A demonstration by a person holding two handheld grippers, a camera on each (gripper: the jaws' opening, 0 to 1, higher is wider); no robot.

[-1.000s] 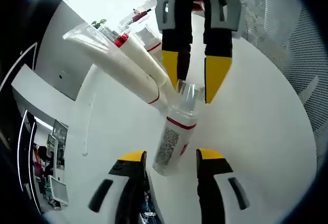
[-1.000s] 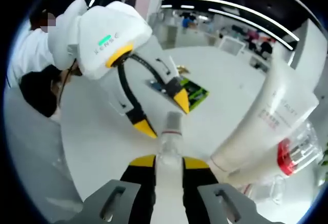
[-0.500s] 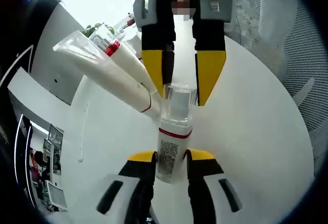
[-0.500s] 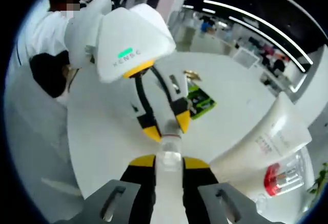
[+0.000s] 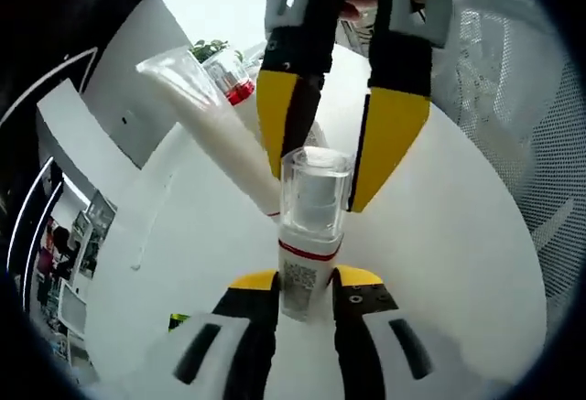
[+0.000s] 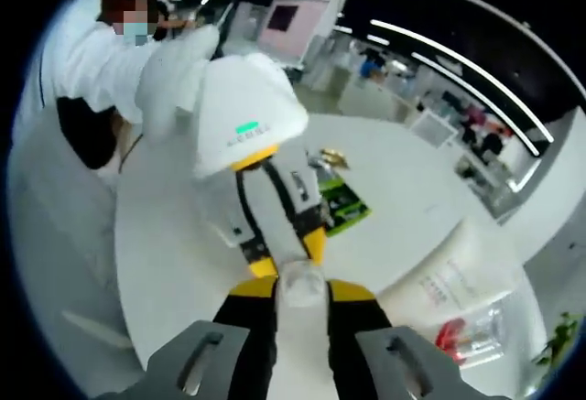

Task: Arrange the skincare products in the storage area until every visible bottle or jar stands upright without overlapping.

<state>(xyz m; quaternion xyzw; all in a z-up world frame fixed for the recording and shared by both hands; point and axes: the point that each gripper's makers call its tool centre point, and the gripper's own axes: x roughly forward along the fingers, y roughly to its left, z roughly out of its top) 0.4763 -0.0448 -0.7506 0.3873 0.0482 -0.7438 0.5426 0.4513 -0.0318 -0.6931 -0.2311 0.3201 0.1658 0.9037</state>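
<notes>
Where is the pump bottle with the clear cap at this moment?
In the left gripper view, the pump bottle sits at centre, between both tools, its cap beside the white tube.

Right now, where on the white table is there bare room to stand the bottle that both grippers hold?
The white table is bare beside the pump bottle, toward the mesh chair, and, in the right gripper view, between the green packet and the white tube. It is crowded around the leaning tubes.

Views face each other, close over shared bottle (image 5: 311,235)
</notes>
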